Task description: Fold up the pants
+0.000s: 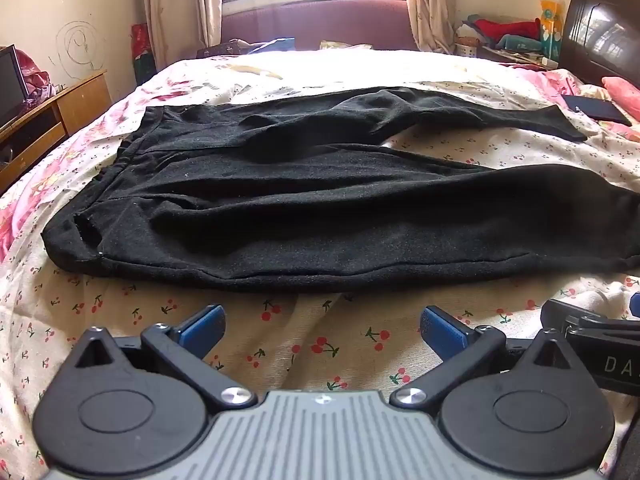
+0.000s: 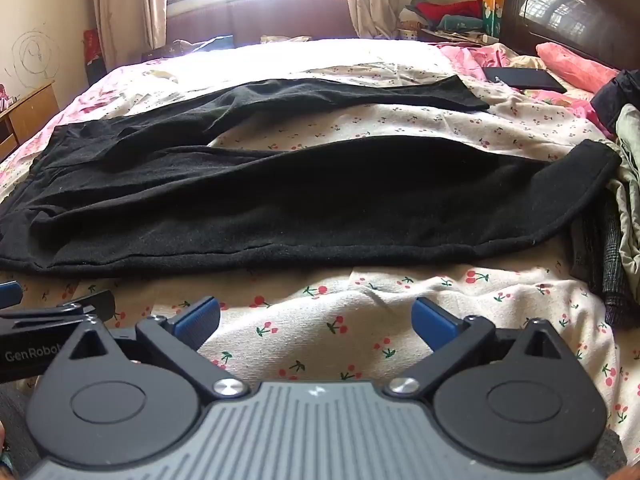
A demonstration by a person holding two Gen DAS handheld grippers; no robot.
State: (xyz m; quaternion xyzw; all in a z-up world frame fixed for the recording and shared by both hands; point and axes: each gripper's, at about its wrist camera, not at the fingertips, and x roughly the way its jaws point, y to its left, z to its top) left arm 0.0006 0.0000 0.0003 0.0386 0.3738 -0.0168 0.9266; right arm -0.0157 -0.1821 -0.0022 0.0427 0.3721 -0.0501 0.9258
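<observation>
Black pants [image 1: 304,208] lie spread flat across the bed, waistband to the left, two legs stretching right and slightly apart. They also show in the right wrist view [image 2: 304,208], with the near leg's cuff at the right. My left gripper [image 1: 322,326] is open and empty, over the sheet just in front of the pants' near edge. My right gripper [image 2: 316,318] is open and empty, also short of the near leg's edge. Each gripper's side shows at the edge of the other's view.
The bed [image 1: 320,344] has a cherry-print sheet. A dark flat case [image 2: 524,78] lies at the far right by a pink pillow [image 2: 572,66]. A pile of clothes [image 2: 616,216] sits by the near cuff. A wooden cabinet [image 1: 48,120] stands left; the headboard [image 2: 568,12] is right.
</observation>
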